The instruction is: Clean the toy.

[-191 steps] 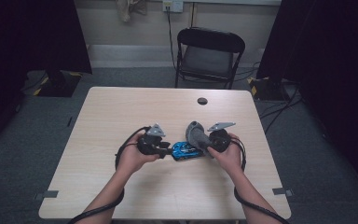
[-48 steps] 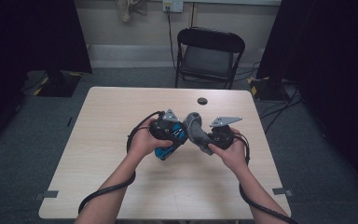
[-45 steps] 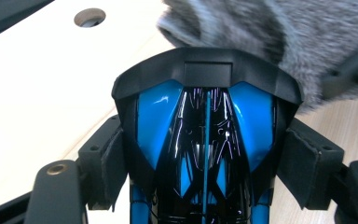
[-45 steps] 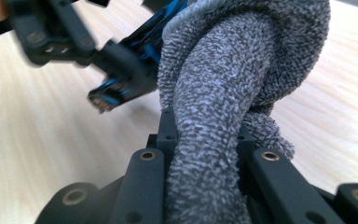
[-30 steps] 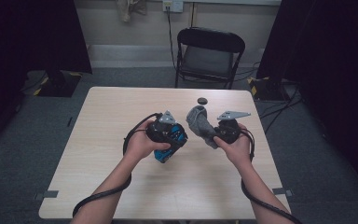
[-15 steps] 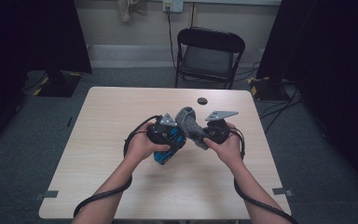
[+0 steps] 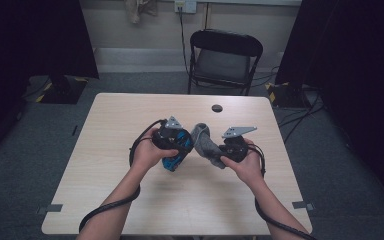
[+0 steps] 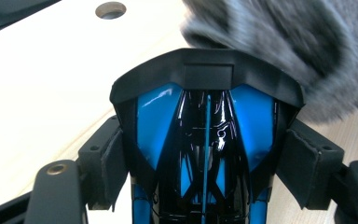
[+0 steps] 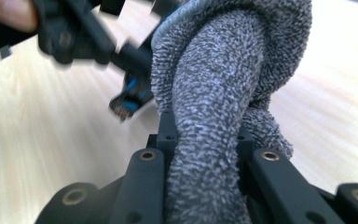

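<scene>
1. The left gripper (image 7: 176,145) has its jaws spread wide and clamped on the flanks of a glossy blue-and-black plastic shell-shaped object (image 8: 205,140), pads pressing each side, above the middle of the pale wooden table (image 7: 105,150).
2. The object's lower end is cut off by the bottom edge of the left gripper view; what it is stays hard to tell.
3. The right gripper (image 7: 225,152) is pinched tight on a grey fuzzy knitted cloth (image 9: 214,116), bunched between the jaws.
4. The cloth drapes against the object's black front rim, blurred in the left gripper view.
5. In the right gripper view the cloth hides most of the object behind it; the left gripper there is a dark smear.
6. A round hole (image 7: 217,108) sits near the table's far edge.
</scene>
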{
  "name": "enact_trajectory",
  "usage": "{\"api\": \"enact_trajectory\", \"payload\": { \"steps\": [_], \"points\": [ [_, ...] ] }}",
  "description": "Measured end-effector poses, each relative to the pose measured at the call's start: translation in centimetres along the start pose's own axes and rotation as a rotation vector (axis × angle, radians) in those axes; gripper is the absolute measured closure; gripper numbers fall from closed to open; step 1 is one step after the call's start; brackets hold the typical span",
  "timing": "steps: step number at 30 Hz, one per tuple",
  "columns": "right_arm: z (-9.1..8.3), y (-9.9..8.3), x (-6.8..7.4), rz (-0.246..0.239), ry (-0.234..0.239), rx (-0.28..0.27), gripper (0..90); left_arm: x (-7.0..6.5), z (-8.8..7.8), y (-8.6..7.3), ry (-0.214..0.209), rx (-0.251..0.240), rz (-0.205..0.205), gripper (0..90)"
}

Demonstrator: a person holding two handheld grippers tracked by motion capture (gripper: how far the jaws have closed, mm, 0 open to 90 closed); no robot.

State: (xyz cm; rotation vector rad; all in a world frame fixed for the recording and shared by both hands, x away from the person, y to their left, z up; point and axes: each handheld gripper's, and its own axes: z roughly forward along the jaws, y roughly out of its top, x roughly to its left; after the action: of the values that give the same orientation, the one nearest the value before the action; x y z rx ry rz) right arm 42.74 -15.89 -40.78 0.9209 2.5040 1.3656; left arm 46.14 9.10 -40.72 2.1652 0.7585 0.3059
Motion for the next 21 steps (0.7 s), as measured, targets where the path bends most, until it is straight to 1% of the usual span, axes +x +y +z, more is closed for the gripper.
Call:
{"api": "enact_trajectory", "payload": {
  "steps": [2,4,6,8,9,10,11,13,14,18,21],
  "points": [
    [-0.1,-0.3,0.0,0.003,-0.022,0.001,73.6,0.0,-0.2,0.1,-0.007,0.005,0.009,25.4],
    [-0.4,-0.4,-0.5,0.034,-0.040,-0.022,73.6,-0.4,-0.4,0.1,-0.018,0.003,0.020,25.4],
    [-0.7,-0.1,-1.1,0.049,-0.070,-0.037,73.6,-1.0,-0.4,0.2,-0.032,0.002,0.031,25.4],
    [-0.8,0.4,-1.4,0.069,-0.081,-0.061,73.6,-1.4,-0.4,0.3,-0.047,-0.006,0.034,25.4],
    [-0.8,0.7,-1.4,0.061,-0.084,-0.064,73.5,-1.5,-0.3,0.4,-0.056,-0.006,0.034,25.4],
    [-0.8,1.1,-1.3,0.050,-0.102,-0.061,73.5,-1.6,-0.3,0.4,-0.059,-0.008,0.038,25.4],
    [-0.7,1.4,-1.1,0.041,-0.100,-0.061,73.5,-1.7,-0.2,0.5,-0.060,-0.002,0.047,25.4],
    [-0.3,1.9,-0.8,0.016,-0.094,-0.055,73.5,-1.7,-0.2,0.6,-0.053,0.005,0.050,25.3],
    [-0.2,2.1,-0.6,-0.001,-0.080,-0.051,73.5,-1.6,-0.1,0.6,-0.045,0.007,0.045,25.3],
    [0.0,1.8,-0.3,-0.028,-0.055,-0.044,73.5,-0.8,0.0,0.1,-0.028,0.021,0.041,25.4],
    [-0.1,1.3,-0.1,-0.044,-0.040,-0.033,73.5,-0.4,-0.1,-0.1,-0.023,0.016,0.023,25.4]
  ]
}}
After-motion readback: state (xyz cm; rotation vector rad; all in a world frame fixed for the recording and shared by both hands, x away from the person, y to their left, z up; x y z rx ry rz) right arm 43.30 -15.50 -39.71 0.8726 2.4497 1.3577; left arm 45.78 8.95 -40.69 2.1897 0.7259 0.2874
